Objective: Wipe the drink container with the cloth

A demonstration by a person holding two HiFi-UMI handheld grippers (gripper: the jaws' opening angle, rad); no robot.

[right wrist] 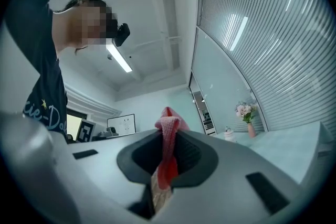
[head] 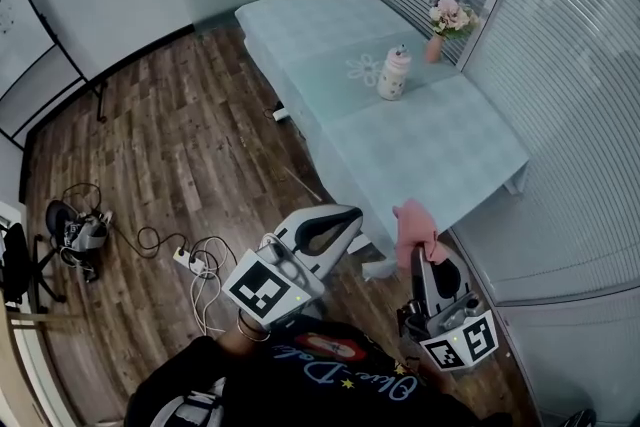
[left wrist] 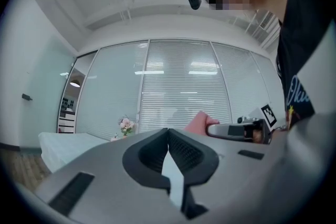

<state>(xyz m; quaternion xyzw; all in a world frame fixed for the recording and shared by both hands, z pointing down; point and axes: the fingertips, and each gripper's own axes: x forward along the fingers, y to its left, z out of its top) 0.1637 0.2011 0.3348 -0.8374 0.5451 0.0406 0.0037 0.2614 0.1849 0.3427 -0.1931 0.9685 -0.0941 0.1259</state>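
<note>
The drink container, a white bottle with a printed pattern and a small lid, stands upright near the middle of the pale blue table; it shows tiny in the right gripper view. A pink cloth hangs pinched in my right gripper, which is shut on it well short of the table's near edge. My left gripper is held close to my body, jaws shut with nothing between them. Both grippers are far from the bottle.
A pink vase of flowers stands at the table's far right by the blinds. A white doily lies left of the bottle. Cables and a power strip lie on the wood floor at left, near a chair.
</note>
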